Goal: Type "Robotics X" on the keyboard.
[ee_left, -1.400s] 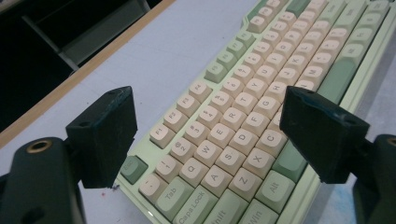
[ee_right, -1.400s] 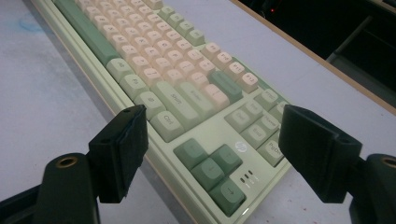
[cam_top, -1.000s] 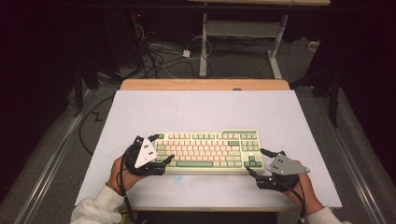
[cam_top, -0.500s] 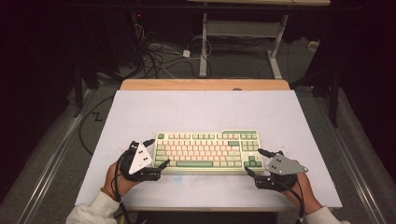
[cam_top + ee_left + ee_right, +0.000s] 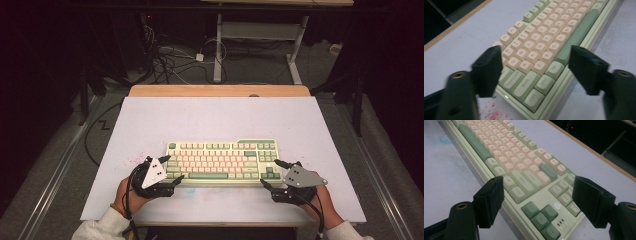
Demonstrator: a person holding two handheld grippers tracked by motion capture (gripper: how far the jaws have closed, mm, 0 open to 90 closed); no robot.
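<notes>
A pale green keyboard (image 5: 222, 160) with cream and green keys lies flat in the middle of the white table top (image 5: 220, 120). My left gripper (image 5: 174, 168) is at its left end. In the left gripper view its jaws (image 5: 536, 70) straddle the Ctrl corner (image 5: 532, 98) and have just been closing, with the pads (image 5: 487, 72) still off the case. My right gripper (image 5: 268, 172) sits at the right end. Its open jaws (image 5: 540, 200) stand either side of the arrow-key corner (image 5: 541, 218).
Red specks mark the table (image 5: 492, 113) near the keyboard's left corner. A wooden strip (image 5: 220, 91) runs along the far edge of the table. Beyond it are cables on the floor (image 5: 175, 60) and a white stand (image 5: 255, 35).
My left gripper has slid slightly toward the near edge of the table and its jaws have narrowed around the keyboard's left corner. The right gripper has stayed put.
</notes>
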